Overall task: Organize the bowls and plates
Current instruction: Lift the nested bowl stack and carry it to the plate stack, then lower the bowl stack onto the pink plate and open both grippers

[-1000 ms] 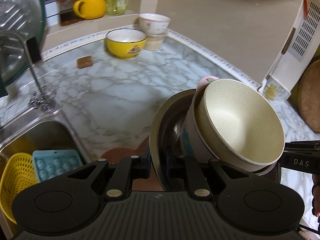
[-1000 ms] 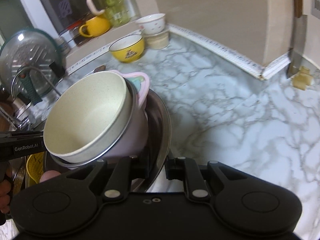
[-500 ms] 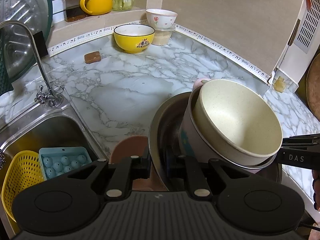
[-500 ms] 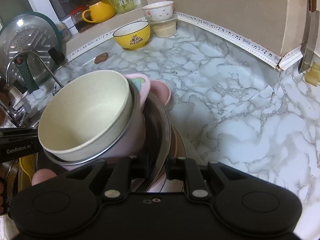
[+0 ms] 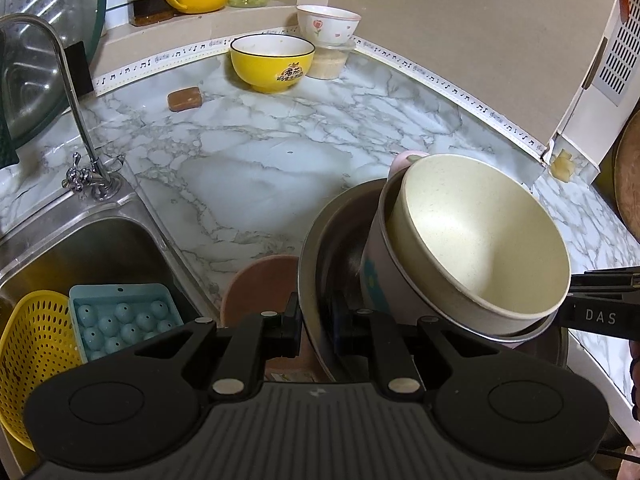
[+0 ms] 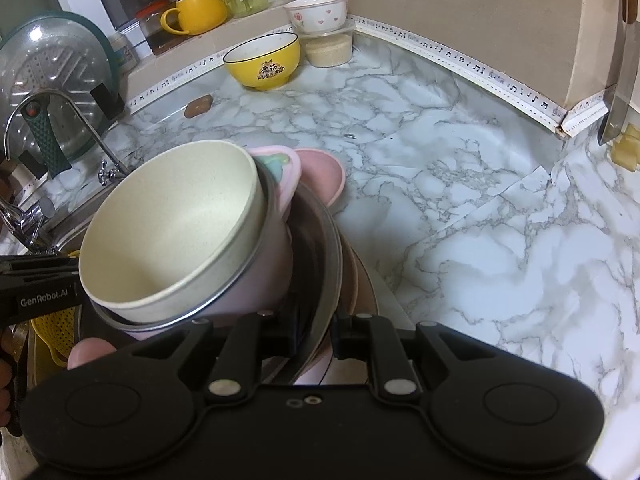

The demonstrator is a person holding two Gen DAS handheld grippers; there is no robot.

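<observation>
Your stack: a cream speckled bowl sits tilted inside a pink bowl with a metal rim, and both lie inside a wide steel basin. The basin's rim runs between the fingers of both your grippers. Your left gripper is clamped on the basin's rim at its near left edge, one finger outside the wall, the other inside; the nested bowls lean to the right of those fingers, the pink one's side just beside the inner finger. Your right gripper pinches the opposite rim the same way, the basin wall passing upright between its fingers and the bowls to their left. In the left view your right gripper's black tips show at the basin's far edge, just under the cream bowl's lip. Beneath the basin, pink plates peek out past the far rim and under the near edge; whether the basin touches them you cannot tell from here. The whole lot is over the marble counter, near its front edge, just right of the steel sink. Well apart at the back of the counter: a yellow bowl and, beside it, a white flowered bowl on a lidded container.
</observation>
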